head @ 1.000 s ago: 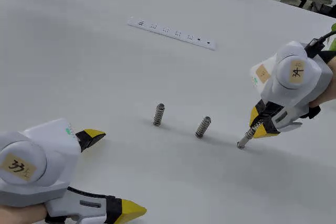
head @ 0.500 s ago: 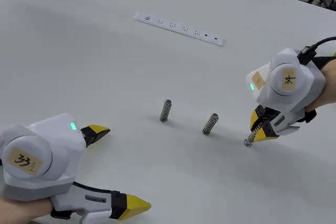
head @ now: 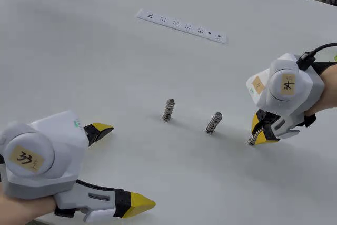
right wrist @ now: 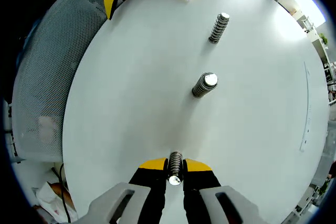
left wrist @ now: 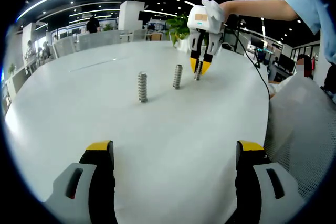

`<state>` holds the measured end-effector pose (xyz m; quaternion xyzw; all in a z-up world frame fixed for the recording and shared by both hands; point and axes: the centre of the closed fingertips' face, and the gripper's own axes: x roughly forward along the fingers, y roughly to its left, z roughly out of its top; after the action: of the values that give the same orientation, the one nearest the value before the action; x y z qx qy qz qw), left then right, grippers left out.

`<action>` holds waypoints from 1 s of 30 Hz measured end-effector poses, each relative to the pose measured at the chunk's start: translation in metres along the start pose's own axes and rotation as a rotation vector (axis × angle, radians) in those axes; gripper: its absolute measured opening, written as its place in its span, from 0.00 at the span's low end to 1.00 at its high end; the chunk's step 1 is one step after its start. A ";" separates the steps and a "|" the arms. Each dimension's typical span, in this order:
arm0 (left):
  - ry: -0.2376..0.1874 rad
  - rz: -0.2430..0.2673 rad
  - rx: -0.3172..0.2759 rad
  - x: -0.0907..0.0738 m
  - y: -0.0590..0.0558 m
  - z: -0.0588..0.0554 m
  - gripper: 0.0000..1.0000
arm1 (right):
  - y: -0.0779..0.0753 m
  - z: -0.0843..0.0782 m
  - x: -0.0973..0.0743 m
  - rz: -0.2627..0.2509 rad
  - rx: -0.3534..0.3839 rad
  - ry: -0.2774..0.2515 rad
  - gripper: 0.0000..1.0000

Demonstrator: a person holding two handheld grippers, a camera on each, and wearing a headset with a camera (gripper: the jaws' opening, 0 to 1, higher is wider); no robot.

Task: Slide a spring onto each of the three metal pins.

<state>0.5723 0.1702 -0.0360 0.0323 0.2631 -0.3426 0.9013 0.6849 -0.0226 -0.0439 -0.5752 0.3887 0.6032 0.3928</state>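
Where the smooth, matte white table (head: pixel 158 67) spreads out, two white plastic grippers with yellow-tipped black jaws are at work.
The left gripper (head: pixel 129 165) hangs with its jaws spread wide and empty. The right gripper (head: pixel 259 131) has its jaws pinched on the third spring (head: pixel 254 138), which stands on the table. A long, flat power strip (head: pixel 181 26) lies far back. Two more steel coils (head: pixel 168 109) (head: pixel 214 123) sleeve upright pins alongside.

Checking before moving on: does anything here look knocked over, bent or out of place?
Nothing stands out: the far spring and middle spring stand upright on the table; the right gripper grips the third spring, also upright.
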 end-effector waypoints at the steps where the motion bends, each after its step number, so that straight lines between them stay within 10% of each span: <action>1: 0.000 0.000 0.000 0.000 0.000 0.000 0.95 | 0.000 0.000 0.000 0.000 0.004 0.000 0.08; 5: 0.002 -0.001 0.001 0.000 0.000 0.000 0.96 | 0.001 0.002 0.000 0.002 0.013 -0.017 0.11; 13: 0.000 -0.001 0.006 -0.001 0.001 0.003 0.96 | -0.001 0.003 0.000 -0.028 0.052 -0.055 0.47; 30: -0.013 0.005 0.020 -0.003 0.007 0.018 0.96 | 0.009 0.010 -0.001 -0.130 0.265 -0.306 0.97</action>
<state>0.5829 0.1730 -0.0203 0.0394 0.2536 -0.3432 0.9035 0.6723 -0.0171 -0.0419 -0.4439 0.3624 0.6005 0.5577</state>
